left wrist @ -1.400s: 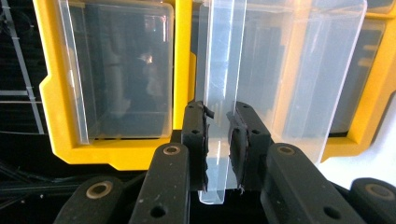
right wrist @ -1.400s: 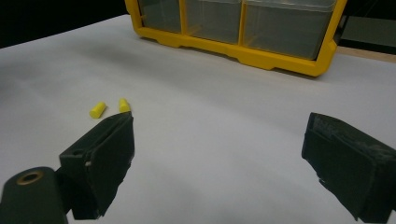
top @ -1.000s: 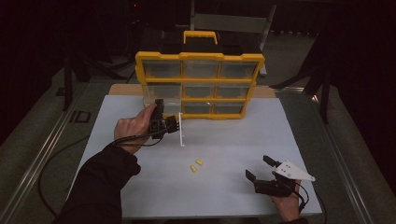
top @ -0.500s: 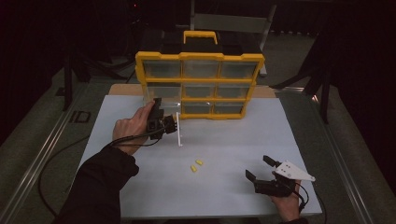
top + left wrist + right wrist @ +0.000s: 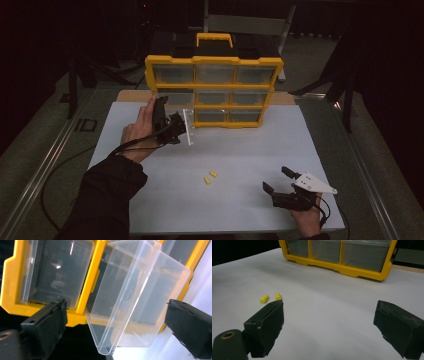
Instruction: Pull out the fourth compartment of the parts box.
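Observation:
A yellow organizer point(image 5: 215, 90) with clear drawers stands at the back of the white table point(image 5: 250, 145). One clear drawer point(image 5: 188, 127) sticks out of its lower left slot, tilted. My left gripper point(image 5: 177, 127) is right at that drawer. In the left gripper view the drawer point(image 5: 135, 297) lies between the jaws of the left gripper point(image 5: 116, 307), which have just been opening; the pads stand clear of it. Two small yellow pieces point(image 5: 210, 177) lie mid-table. My right gripper point(image 5: 277, 182) rests open near the front right, nothing between its fingers; its own view shows the pieces point(image 5: 264, 299) ahead of the right gripper point(image 5: 329, 307).
The organizer's bottom rail point(image 5: 352, 270) runs across the far side of the right gripper view. A cable point(image 5: 60, 170) trails from the left gripper over the table's left edge. Metal rails point(image 5: 45, 165) border the table on both sides.
The left gripper's jaws have spread apart and let go of the clear drawer's front. That hand and the drawer front have shifted a little toward the organizer. The right hand has stayed still.

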Motion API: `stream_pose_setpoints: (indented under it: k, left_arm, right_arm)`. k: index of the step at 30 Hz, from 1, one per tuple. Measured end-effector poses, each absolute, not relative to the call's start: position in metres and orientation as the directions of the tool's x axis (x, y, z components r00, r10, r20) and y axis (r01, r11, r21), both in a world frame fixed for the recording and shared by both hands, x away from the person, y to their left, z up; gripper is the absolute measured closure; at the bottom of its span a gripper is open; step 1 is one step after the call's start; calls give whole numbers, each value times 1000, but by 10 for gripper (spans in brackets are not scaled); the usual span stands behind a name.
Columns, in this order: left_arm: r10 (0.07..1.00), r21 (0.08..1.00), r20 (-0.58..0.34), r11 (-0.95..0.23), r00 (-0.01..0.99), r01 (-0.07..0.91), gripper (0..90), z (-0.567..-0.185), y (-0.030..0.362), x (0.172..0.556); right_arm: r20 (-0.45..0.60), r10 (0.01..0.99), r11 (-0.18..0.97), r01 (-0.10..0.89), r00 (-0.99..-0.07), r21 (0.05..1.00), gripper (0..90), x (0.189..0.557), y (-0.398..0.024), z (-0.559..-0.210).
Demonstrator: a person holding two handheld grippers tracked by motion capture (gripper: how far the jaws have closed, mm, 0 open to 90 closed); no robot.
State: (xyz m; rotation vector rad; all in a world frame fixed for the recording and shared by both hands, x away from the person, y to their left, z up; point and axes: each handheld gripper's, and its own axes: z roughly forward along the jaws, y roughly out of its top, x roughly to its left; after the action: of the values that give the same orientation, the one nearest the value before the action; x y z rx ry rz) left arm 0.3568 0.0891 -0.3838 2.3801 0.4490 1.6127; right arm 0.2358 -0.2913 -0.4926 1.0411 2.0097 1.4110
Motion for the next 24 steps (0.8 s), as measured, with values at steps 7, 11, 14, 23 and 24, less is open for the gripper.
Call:
stream_pose_setpoints:
  k: [7,11,14,23,24]
  left_arm:
    - [541,531,741,-835,398,146,3,-372,94,360]
    - [593,589,683,-792,427,160,2,-367,96,360]
    - [656,663,613,-730,440,165,2,-363,100,362]
    - [819,885,209,-391,534,253,2,-356,129,363]
    - [819,885,209,-391,534,253,2,-356,129,363]
  right_arm:
    - [47,799,181,313,-600,932,91,235,-291,-492]
    - [50,798,179,315,-601,932,91,236,-291,-493]
    - [50,798,178,315,-600,932,91,236,-292,-493]
    - [55,796,176,318,-603,932,91,236,-291,-493]
    - [54,796,177,317,-603,932,91,236,-291,-493]
